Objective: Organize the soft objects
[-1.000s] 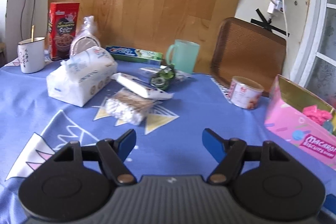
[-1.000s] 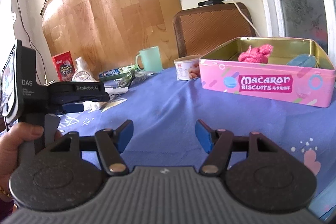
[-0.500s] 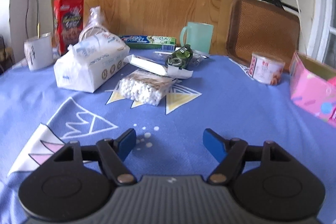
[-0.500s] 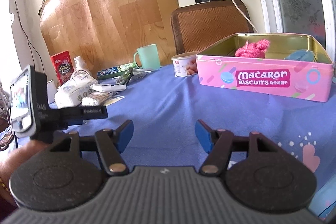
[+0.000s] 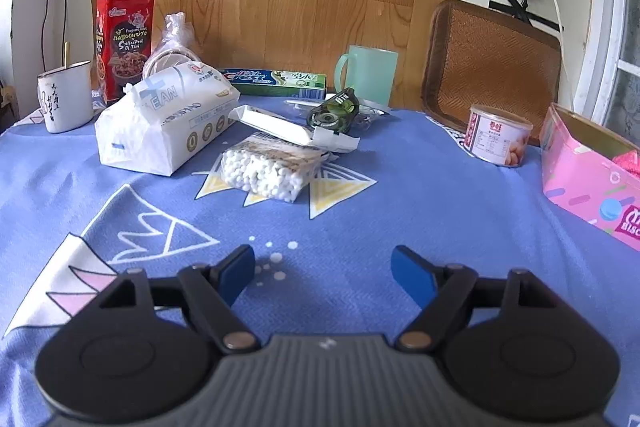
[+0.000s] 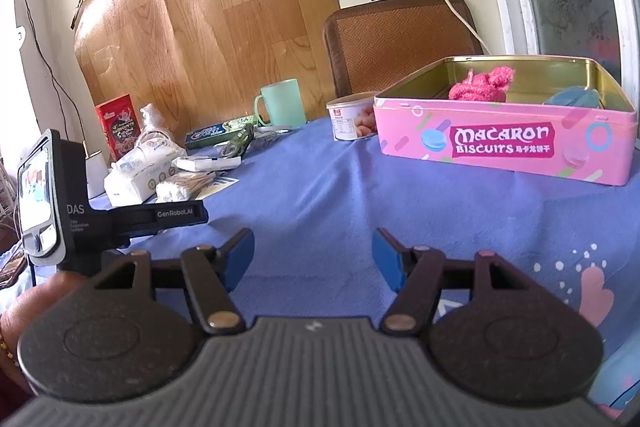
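A pink "Macaron Biscuits" tin [image 6: 508, 143] stands open on the blue tablecloth; a pink fluffy soft thing [image 6: 482, 85] and a blue soft thing [image 6: 572, 97] lie inside it. The tin's corner shows at the right of the left wrist view [image 5: 588, 171]. My left gripper [image 5: 322, 269] is open and empty, low over the cloth, facing a bag of cotton swabs [image 5: 270, 169] and a white tissue pack [image 5: 168, 123]. My right gripper [image 6: 312, 253] is open and empty, short of the tin. The left gripper's body [image 6: 100, 211] shows at the left of the right wrist view.
At the back stand a white mug [image 5: 66, 95], a red snack box [image 5: 124, 39], a toothpaste box [image 5: 276, 81], a green mug [image 5: 368, 75], a tape dispenser [image 5: 334, 111], a white flat box [image 5: 280, 127] and a small can [image 5: 498, 139]. A brown chair back [image 5: 492, 63] stands behind the table.
The left gripper swung left, away from the tin, then lifted slightly, now facing the clutter. The right gripper stayed almost still. Both stayed open.
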Demonstrator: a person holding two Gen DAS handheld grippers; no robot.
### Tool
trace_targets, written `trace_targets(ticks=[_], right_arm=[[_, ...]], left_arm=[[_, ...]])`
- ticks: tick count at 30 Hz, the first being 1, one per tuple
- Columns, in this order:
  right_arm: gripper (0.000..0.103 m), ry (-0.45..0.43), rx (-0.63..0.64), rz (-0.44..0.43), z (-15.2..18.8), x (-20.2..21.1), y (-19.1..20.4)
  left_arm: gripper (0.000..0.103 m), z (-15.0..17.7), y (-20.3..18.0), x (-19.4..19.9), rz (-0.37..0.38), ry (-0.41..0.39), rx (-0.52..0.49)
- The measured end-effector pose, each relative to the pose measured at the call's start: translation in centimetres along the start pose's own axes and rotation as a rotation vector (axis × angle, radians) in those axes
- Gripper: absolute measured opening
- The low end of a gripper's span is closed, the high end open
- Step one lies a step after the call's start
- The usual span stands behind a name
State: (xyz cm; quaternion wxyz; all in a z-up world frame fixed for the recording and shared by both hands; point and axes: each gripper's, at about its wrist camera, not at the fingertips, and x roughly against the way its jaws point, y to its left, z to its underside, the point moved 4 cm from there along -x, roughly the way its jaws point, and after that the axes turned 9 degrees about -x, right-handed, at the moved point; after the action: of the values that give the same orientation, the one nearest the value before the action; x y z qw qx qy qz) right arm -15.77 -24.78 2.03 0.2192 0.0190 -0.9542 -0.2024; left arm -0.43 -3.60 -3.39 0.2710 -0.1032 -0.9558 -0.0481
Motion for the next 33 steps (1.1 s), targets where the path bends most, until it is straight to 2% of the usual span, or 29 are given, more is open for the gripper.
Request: trace_targets(ticks=[11, 23, 28, 33], right_arm=[[0.067, 0.006, -0.007, 0.000, 0.0, -0.1, -0.1], [0.067, 0.003, -0.008, 0.003, 0.0, 0.0, 0.0], [0.067, -0.001, -0.019, 0.014, 0.0, -0.5, -0.3], [0.067, -0.016, 0.008, 0.013, -0.3, -0.8, -0.2]], left_arm=[[0.080, 0.1, 0.5, 0.2, 0.032, -0.016, 0.029], [0.080, 0.1, 0.4, 0.4, 0.026, -0.015, 0.015], [0.080, -0.3, 1.1, 1.7, 0.055, -0.061, 0.052], [0.080, -1.5, 2.8, 2.9, 0.049, -0.102, 0.088]])
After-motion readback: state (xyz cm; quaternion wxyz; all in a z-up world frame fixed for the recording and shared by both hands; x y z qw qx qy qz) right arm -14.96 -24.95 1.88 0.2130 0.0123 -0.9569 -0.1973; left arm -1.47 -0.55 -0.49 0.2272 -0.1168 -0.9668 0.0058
